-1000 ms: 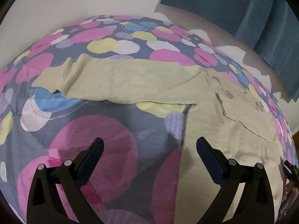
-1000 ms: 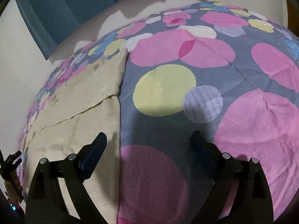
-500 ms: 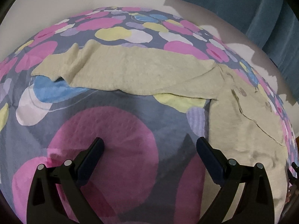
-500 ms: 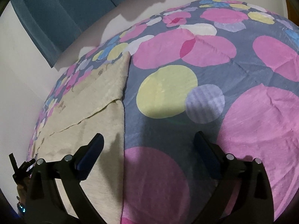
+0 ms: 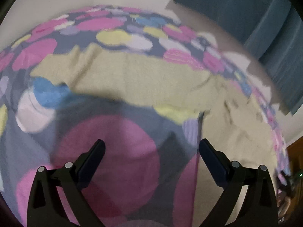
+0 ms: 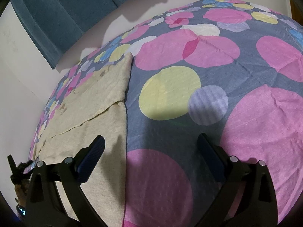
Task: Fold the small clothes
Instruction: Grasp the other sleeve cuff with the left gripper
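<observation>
In the left wrist view, which is blurred, the left gripper (image 5: 151, 151) hangs with jaws wide apart and nothing between them, over a big pink dot of the spotted bedspread (image 5: 121, 162). Beyond its fingertips a beige garment (image 5: 132, 81) lies spread on the bedspread: one long sleeve (image 5: 62, 71) runs out toward the left edge, ending beside a blue dot (image 5: 49, 92), while the body fills the right side, just past the gripper's right finger. Small buttons on the body are too smeared to make out. A white wall rises behind the bed's far edge, and a teal curtain (image 5: 255, 15) hangs at the upper right.

In the right wrist view the same garment (image 6: 90, 113) lies at the left, its straight side edge running down past the left finger of the right gripper (image 6: 150, 147). That gripper too stands wide open and empty, above the bare bedspread (image 6: 246, 132) just right of the garment. Nothing lies on the cloth between the grippers and the garment. The curtain (image 6: 62, 13) shows at the upper left, and the other gripper's tip peeks in at the lower left corner.
</observation>
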Demonstrator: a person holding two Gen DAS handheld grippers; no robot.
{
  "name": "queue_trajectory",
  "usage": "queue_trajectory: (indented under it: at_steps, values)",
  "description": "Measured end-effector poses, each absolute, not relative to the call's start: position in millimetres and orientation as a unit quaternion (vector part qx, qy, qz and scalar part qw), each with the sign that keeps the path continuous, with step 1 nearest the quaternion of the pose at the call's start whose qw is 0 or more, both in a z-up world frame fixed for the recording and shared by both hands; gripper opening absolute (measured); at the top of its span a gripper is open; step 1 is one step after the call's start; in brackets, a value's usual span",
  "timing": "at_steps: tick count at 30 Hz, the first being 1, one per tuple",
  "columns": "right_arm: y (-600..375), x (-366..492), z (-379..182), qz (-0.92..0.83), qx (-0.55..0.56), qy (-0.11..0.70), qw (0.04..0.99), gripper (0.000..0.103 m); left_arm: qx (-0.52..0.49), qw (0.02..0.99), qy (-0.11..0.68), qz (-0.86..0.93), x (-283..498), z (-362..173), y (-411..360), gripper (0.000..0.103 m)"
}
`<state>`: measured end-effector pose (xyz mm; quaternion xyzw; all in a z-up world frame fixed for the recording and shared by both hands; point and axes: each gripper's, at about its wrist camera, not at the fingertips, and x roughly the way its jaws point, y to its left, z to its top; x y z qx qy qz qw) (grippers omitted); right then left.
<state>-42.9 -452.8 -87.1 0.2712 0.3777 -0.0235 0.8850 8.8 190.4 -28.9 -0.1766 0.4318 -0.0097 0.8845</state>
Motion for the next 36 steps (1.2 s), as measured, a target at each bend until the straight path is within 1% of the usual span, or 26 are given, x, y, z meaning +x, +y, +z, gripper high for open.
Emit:
queue_trajectory:
  at_steps: [3,11,12,13,14,15,18,22,25,27,29,30,31,32,33,34,36]
  values:
    - [-452.8,-42.8,-87.1,-0.024,0.271,0.378,0.885,0.098,-0.172,0.900,0.401,-0.004,6.4,-12.9,214.0,0.098]
    - [-452.5,-42.3,-87.0,-0.026,0.267,0.379,0.886,0.098,-0.292,0.868,0.400,0.038,20.1,-34.9,313.6,0.098]
    - [-452.2,-42.0,-87.0,-0.027,0.266,0.380,0.886,0.098,-0.299,0.867,0.396,0.049,21.8,-37.7,326.7,0.094]
    - [-452.0,-41.6,-87.0,-0.028,0.264,0.381,0.886,0.098,-0.304,0.866,0.394,0.057,23.6,-40.4,337.4,0.081]
    - [-452.0,-41.3,-87.0,-0.029,0.262,0.381,0.886,0.098,-0.309,0.863,0.395,0.059,25.6,-43.3,344.3,0.072]
    - [-451.9,-41.0,-86.9,-0.030,0.261,0.382,0.886,0.098,-0.322,0.857,0.398,0.058,29.0,-48.4,354.5,0.067]
    - [-451.4,-40.5,-86.9,-0.033,0.257,0.384,0.886,0.098,-0.372,0.844,0.384,0.038,37.1,-59.6,379.8,0.066]
    - [-450.9,-40.2,-87.3,-0.034,0.256,0.384,0.886,0.098,-0.414,0.833,0.366,0.029,49.5,-64.7,398.1,0.066]
    - [-450.0,-39.9,-87.1,-0.036,0.254,0.385,0.887,0.098,-0.424,0.832,0.355,0.037,56.0,-66.3,404.2,0.066]
    - [-450.2,-39.7,-87.2,-0.037,0.254,0.385,0.887,0.098,-0.413,0.836,0.358,0.045,62.7,-65.4,404.5,0.066]
    - [-450.2,-39.6,-87.0,-0.037,0.254,0.384,0.887,0.098,-0.407,0.837,0.360,0.059,67.0,-64.0,405.5,0.060]
    - [-450.7,-39.1,-87.3,-0.037,0.254,0.385,0.887,0.099,-0.406,0.837,0.362,0.066,66.4,-64.1,406.7,0.053]
    - [-450.0,-39.2,-87.1,-0.037,0.254,0.385,0.887,0.099,-0.401,0.837,0.366,0.077,67.4,-64.5,407.5,0.043]
    - [-450.3,-39.1,-87.2,-0.037,0.254,0.385,0.887,0.099,-0.392,0.838,0.371,0.087,67.9,-65.0,407.7,0.036]
    - [-450.5,-39.1,-87.2,-0.037,0.255,0.384,0.887,0.099,-0.385,0.838,0.375,0.094,66.7,-65.7,407.5,0.021]
    - [-450.2,-39.4,-87.0,-0.037,0.254,0.384,0.887,0.099,-0.375,0.838,0.381,0.107,66.8,-66.3,407.5,0.010]
    - [-450.8,-38.6,-87.4,-0.037,0.255,0.384,0.887,0.099,-0.368,0.840,0.380,0.122,63.1,-65.3,409.9,0.006]
